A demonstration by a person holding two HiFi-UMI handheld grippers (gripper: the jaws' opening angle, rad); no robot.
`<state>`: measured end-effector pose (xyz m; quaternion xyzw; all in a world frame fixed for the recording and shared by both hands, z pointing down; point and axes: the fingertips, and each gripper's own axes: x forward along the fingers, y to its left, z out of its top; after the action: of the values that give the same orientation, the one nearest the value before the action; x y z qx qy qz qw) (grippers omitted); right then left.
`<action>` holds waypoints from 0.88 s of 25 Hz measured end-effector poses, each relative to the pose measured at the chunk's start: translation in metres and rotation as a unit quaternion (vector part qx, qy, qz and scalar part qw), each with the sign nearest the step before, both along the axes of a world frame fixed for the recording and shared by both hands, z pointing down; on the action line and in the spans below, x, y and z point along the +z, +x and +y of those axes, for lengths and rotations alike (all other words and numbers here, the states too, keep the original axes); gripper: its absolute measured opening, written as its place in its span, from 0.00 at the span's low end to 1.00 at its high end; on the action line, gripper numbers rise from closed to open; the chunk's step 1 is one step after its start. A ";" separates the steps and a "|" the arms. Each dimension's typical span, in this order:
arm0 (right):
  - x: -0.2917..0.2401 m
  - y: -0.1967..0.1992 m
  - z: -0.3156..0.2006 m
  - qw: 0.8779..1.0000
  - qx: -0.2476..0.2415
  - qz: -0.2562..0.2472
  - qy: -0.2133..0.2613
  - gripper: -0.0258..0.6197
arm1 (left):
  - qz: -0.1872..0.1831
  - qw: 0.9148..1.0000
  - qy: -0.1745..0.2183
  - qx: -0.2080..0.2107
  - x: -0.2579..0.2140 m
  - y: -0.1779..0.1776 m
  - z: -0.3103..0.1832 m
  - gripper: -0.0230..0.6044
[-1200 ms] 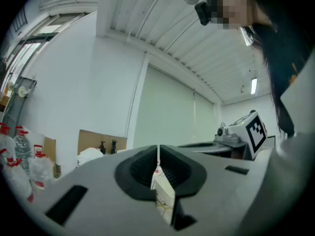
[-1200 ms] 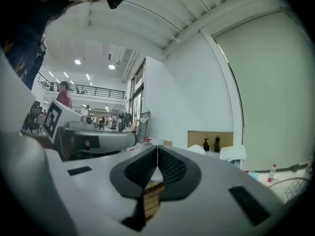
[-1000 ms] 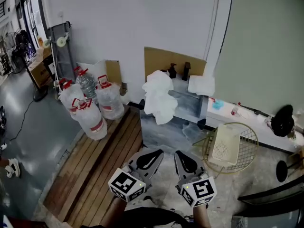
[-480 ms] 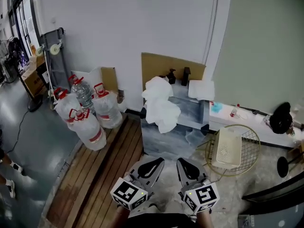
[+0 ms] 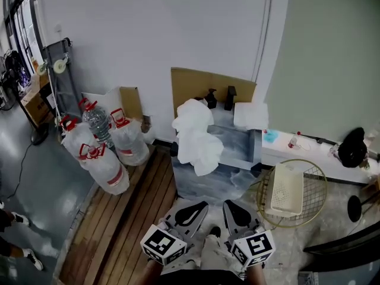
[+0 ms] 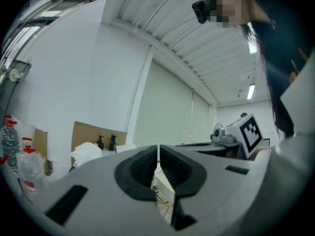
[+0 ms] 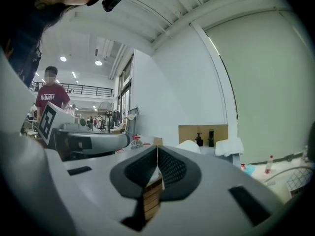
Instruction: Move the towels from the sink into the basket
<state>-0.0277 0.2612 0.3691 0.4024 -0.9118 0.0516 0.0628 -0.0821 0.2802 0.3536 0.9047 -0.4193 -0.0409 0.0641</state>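
Towels show as two white masses on the sink [image 5: 236, 140]: a lumpy heap [image 5: 195, 136] at its left end, spilling over the left and near edges and hanging down the front, and one folded towel [image 5: 250, 115] on the far right corner, lying right at the rim. How many cloths make up the heap I cannot tell. Two dark dispensers [image 5: 220, 98] stand at the sink's far edge, between the masses, with one cardboard sheet [image 5: 190, 83] against the wall behind.

One round gold wire basket [image 5: 313, 177] sits on the floor just beside the sink's near right corner; a white perforated piece [image 5: 287, 189] lies in it. Four large water jugs [image 5: 107, 170] cluster to the left, well apart from the sink, at the far end of a wooden slat deck [image 5: 127, 224].

The left gripper [image 6: 158, 150] and right gripper [image 7: 157, 152] are side by side at the near edge, each with its jaws clenched, pad against pad. Pale floor [image 5: 214, 186] lies open between them and the sink, and runs on rightward to the basket.
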 end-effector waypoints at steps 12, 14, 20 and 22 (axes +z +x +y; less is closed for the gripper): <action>-0.005 0.037 -0.157 1.000 -0.004 -0.019 0.004 0.05 | -0.011 1.000 0.001 0.010 -0.007 0.047 -0.146 0.06; -0.006 0.045 -0.182 1.000 -0.005 -0.024 0.003 0.05 | -0.015 1.000 0.001 0.011 -0.008 0.056 -0.170 0.06; 0.000 0.062 -0.240 0.999 -0.014 -0.031 -0.006 0.05 | -0.024 1.000 0.000 0.005 -0.010 0.076 -0.226 0.06; 0.002 0.064 -0.252 0.999 -0.020 -0.032 -0.007 0.05 | -0.022 1.000 0.000 -0.001 -0.011 0.078 -0.240 0.06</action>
<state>0.0366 0.0094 0.3710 0.3815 -0.9209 0.0700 0.0374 -0.0037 0.0403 0.3428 0.9048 -0.4218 -0.0211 0.0548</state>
